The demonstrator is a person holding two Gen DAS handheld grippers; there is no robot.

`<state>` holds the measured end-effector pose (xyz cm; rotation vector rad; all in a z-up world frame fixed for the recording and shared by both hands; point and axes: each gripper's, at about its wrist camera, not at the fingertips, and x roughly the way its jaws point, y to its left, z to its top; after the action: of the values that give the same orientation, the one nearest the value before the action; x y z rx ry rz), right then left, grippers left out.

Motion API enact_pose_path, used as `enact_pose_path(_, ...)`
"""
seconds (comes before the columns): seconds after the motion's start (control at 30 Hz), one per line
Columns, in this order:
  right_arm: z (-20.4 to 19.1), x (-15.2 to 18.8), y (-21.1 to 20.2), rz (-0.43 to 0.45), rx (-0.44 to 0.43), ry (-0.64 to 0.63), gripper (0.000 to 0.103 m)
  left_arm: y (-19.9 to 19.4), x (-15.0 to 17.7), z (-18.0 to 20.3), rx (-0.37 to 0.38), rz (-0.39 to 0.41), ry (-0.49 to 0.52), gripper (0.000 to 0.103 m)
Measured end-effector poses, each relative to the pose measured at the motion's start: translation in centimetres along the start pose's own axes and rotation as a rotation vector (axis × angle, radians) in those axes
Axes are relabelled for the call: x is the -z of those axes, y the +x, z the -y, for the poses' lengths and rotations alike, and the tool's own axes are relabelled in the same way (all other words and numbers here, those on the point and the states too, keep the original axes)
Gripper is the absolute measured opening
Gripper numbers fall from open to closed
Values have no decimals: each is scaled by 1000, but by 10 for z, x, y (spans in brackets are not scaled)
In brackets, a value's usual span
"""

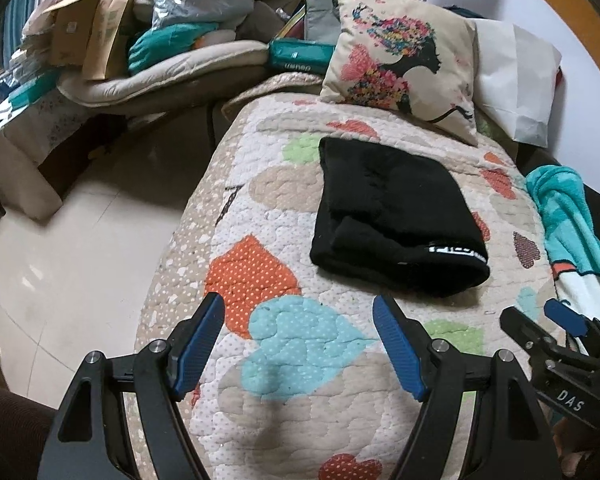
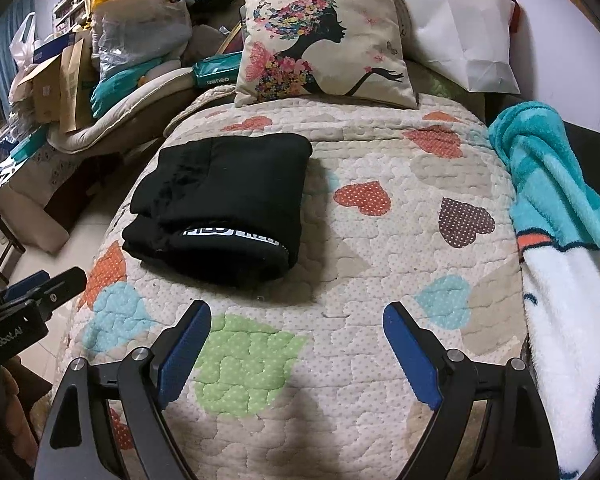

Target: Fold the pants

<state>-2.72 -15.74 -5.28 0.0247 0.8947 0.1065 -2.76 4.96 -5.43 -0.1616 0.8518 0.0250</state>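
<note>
The black pants (image 1: 396, 216) lie folded into a compact rectangle on the heart-patterned quilt (image 1: 284, 360), with a white-lettered waistband at the near edge. They also show in the right wrist view (image 2: 224, 204). My left gripper (image 1: 298, 308) is open and empty, hovering above the quilt a short way in front of the pants. My right gripper (image 2: 296, 316) is open and empty, above the quilt (image 2: 380, 240) to the right of and nearer than the pants. The right gripper also shows at the right edge of the left wrist view (image 1: 540, 320).
A printed cushion (image 2: 324, 40) and a white bag (image 2: 460, 28) stand at the quilt's far end. A teal and white fleece blanket (image 2: 560, 220) lies along the right. Cluttered boxes and bedding (image 1: 112, 40) sit at far left, with tiled floor (image 1: 60, 272) below.
</note>
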Motion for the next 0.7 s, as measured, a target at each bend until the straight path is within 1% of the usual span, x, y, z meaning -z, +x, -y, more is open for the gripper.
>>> enact_pose_path(0.1, -3, 0, -1, 5, 0, -11, 92, -7, -1, 3, 5, 33, 17, 76)
enact_pose_path(0.2, -6, 1, -2, 11, 3, -24, 92, -10, -1, 6, 12, 48, 29, 76)
enact_pose_path(0.6, -9, 2, 0, 5, 5, -31, 92, -7, -1, 9, 26, 32, 32, 76)
enact_pose_path(0.7, -10, 3, 1, 1, 5, -36, 93, -9, -1, 10, 20, 42, 39, 77)
